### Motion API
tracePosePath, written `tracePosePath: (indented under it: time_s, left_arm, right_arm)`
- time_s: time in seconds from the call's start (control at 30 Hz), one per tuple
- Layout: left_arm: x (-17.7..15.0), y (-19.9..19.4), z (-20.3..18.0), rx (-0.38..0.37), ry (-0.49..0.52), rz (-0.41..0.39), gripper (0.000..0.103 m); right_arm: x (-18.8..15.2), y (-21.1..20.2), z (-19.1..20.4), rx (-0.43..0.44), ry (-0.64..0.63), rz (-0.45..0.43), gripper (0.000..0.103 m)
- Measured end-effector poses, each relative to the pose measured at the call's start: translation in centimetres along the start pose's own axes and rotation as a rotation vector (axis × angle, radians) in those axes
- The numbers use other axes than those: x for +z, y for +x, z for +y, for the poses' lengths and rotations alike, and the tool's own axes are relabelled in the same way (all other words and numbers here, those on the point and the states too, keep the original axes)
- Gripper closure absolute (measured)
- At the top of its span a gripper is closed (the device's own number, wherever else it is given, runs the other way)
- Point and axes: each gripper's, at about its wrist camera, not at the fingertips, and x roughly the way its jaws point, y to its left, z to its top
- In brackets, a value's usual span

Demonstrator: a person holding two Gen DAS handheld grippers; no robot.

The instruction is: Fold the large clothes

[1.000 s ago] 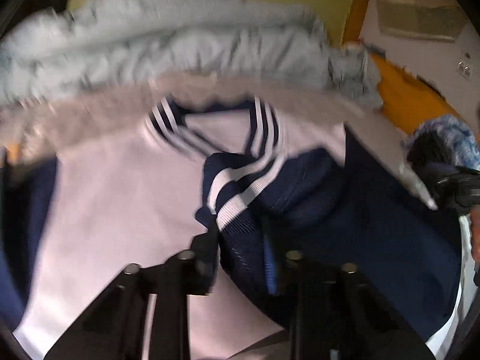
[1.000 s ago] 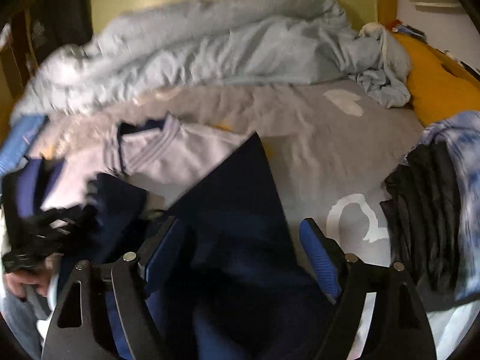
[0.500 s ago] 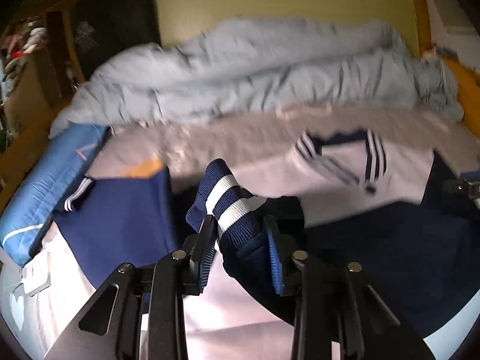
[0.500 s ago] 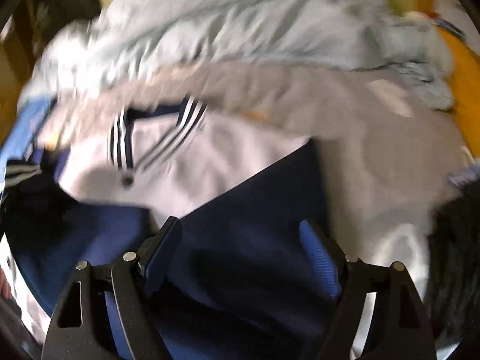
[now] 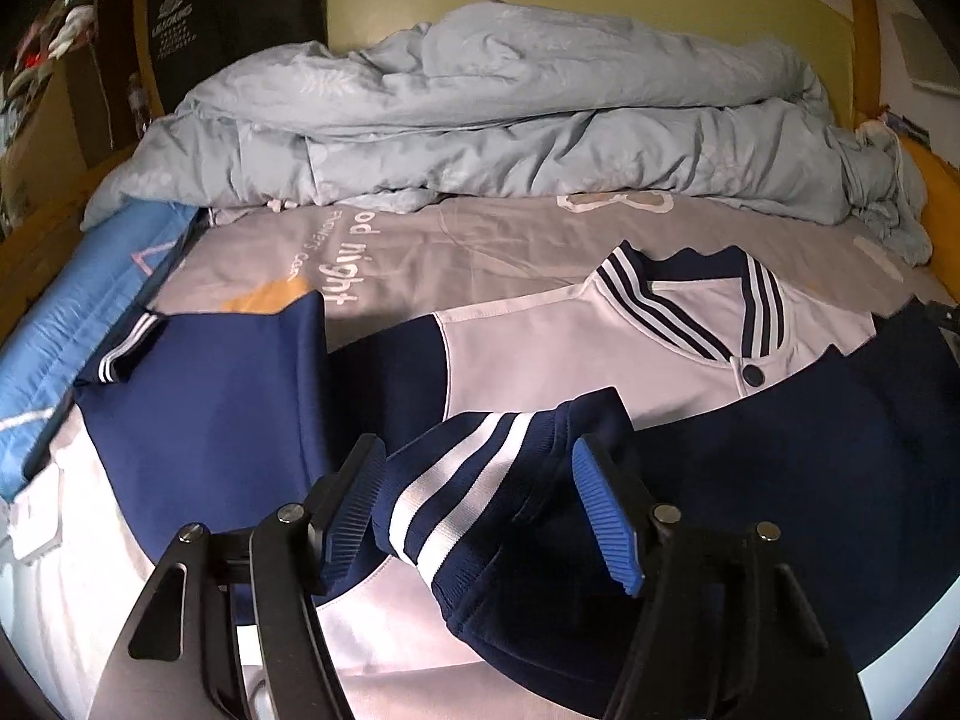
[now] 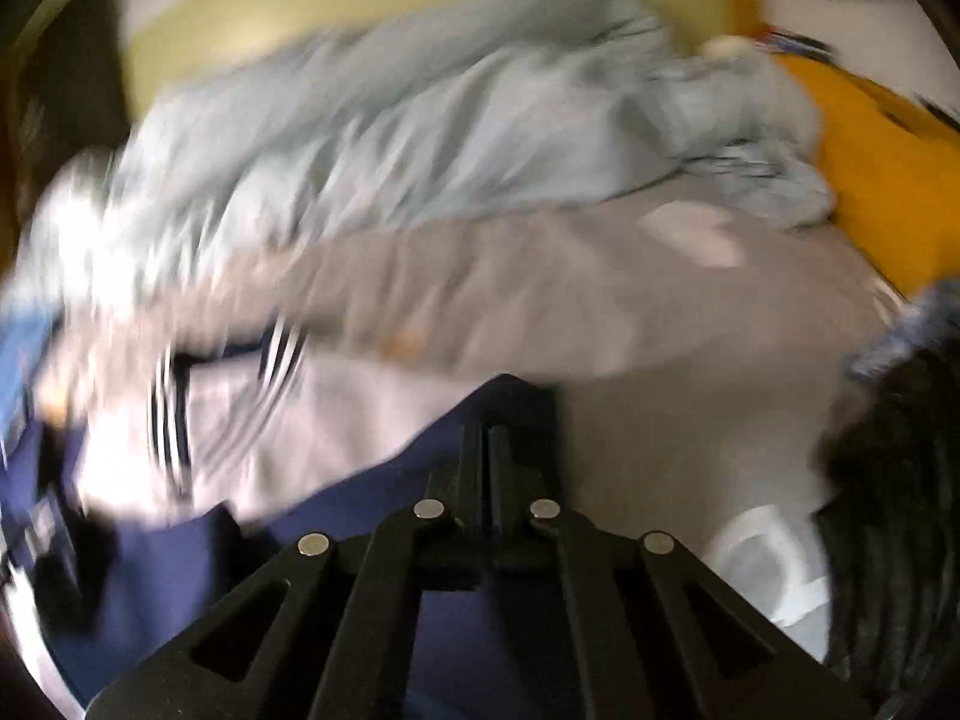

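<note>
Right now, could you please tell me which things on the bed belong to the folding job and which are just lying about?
Part of the job:
- jacket, navy and white
- its striped cuff, lying between the open left gripper fingers
- right gripper, shut

Just lying about:
- crumpled duvet
- printed sheet
- blue pillow
- dark clothes at the right

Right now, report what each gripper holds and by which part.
Left gripper: nothing; its jaws have just been opening, and the striped cuff lies loose between them. Right gripper: shut at the jacket's navy edge; the blur hides any pinch.
</note>
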Motion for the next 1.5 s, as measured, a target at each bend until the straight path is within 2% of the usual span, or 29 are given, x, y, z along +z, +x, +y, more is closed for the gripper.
tracePosePath:
  time_s: [0.13, 0.23, 0.3, 0.37, 0.4, 0.43, 0.47, 0.53, 0.63, 0.73, 0.77, 0.8, 0.83, 0.9, 0.97, 1.03, 1.1, 1.2, 1.23, 1.27, 1.33, 1.37, 1.4, 1.43, 1.5]
  left_arm:
    - [0.3, -1.1, 1.3, -0.033, -0.057, -0.038, 0.019]
    - [0.5, -1.5, 1.9, -0.047, -0.087, -0.05, 0.019]
    - [0.5, -1.4, 1.8, -0.044, -0.08, -0.043, 0.018]
    - [0.6, -1.4, 1.7, -0.052, -0.086, -0.045, 0.018]
    - [0.6, -1.5, 1.7, -0.065, -0.095, -0.051, 0.018]
    - [0.6, -1.8, 1.8, -0.109, -0.108, -0.064, 0.018]
    - [0.6, -1.9, 1.8, -0.144, -0.113, -0.068, 0.016]
    - [0.7, -2.0, 1.7, -0.167, -0.116, -0.067, 0.014]
    - [0.6, -1.4, 1.7, -0.114, -0.112, -0.04, 0.014]
    - [0.1, 0.6, 1.4, -0.088, -0.083, 0.025, 0.003]
    - [-0.1, 1.2, 1.6, -0.091, -0.098, 0.032, 0.003]
    - [-0.2, 1.6, 1.8, -0.097, -0.12, 0.038, 0.003]
    - [-0.4, 1.9, 2.1, -0.109, -0.134, 0.044, 0.002]
    - [-0.4, 2.5, 2.7, -0.162, -0.161, 0.058, 0.001]
    - [-0.6, 3.1, 3.1, -0.242, -0.19, 0.068, 0.0]
    - [-1.0, 4.7, 3.1, -0.308, -0.209, 0.117, 0.0]
    - [-1.1, 5.9, 2.9, -0.326, -0.22, 0.153, 0.001]
    - [-1.2, 7.2, 2.6, -0.301, -0.216, 0.167, 0.001]
    - [-1.2, 7.4, 2.5, -0.291, -0.215, 0.169, 0.003]
    - [-1.2, 7.5, 2.4, -0.271, -0.206, 0.172, 0.012]
    - [-1.2, 7.6, 1.9, -0.213, -0.168, 0.169, 0.024]
    - [-1.1, 7.6, 1.6, -0.203, -0.151, 0.163, 0.038]
    - [-1.1, 7.6, 1.5, -0.215, -0.14, 0.157, 0.048]
    - [-1.0, 7.4, 1.3, -0.21, -0.129, 0.148, 0.053]
    - [-0.8, 7.0, 1.6, -0.233, -0.14, 0.122, 0.068]
  right_arm:
    - [0.9, 1.6, -4.2, -0.058, 0.121, 0.044, 0.102]
    - [0.0, 1.5, -4.1, -0.126, 0.051, 0.045, 0.102]
    - [-0.2, 1.4, -3.9, -0.118, 0.028, 0.049, 0.101]
    - [-0.1, 0.8, -3.5, -0.113, -0.009, 0.045, 0.095]
    - [-0.1, 0.5, -3.2, -0.113, -0.036, 0.048, 0.076]
    - [0.0, 0.0, -2.6, -0.111, -0.067, 0.051, 0.053]
    - [-0.1, -0.3, -2.4, -0.102, -0.09, 0.04, 0.047]
    - [-0.1, -0.9, -1.5, -0.076, -0.143, 0.051, 0.045]
    - [-0.7, 0.1, -1.0, -0.068, -0.168, 0.185, 0.042]
    - [-1.8, 2.0, -1.5, -0.062, -0.142, 0.296, 0.042]
    - [-2.2, 2.4, -1.7, -0.061, -0.135, 0.31, 0.042]
    - [-2.5, 2.7, -1.8, -0.056, -0.136, 0.317, 0.054]
    - [-2.8, 2.9, -1.6, -0.043, -0.146, 0.315, 0.08]
    - [-2.9, 2.7, -1.3, -0.025, -0.155, 0.273, 0.1]
    - [-2.5, 1.7, -1.6, -0.01, -0.127, 0.172, 0.1]
    - [-2.0, 1.2, -2.7, 0.005, -0.056, 0.105, 0.1]
    - [-2.1, 2.2, -4.3, -0.028, 0.021, 0.123, 0.1]
    - [-3.0, 4.3, -6.4, -0.073, 0.129, 0.201, 0.1]
    - [-3.2, 4.3, -6.7, -0.059, 0.148, 0.194, 0.1]
    - [-3.2, 4.0, -6.8, -0.056, 0.152, 0.186, 0.099]
    - [-3.1, 3.3, -6.5, -0.088, 0.119, 0.174, 0.098]
    - [-3.0, 3.0, -6.2, -0.113, 0.091, 0.172, 0.095]
    - [-2.9, 2.6, -5.9, -0.136, 0.059, 0.169, 0.085]
    - [-3.0, 1.9, -5.5, -0.164, 0.022, 0.161, 0.071]
    - [-3.2, 0.7, -5.0, -0.193, -0.032, 0.144, 0.057]
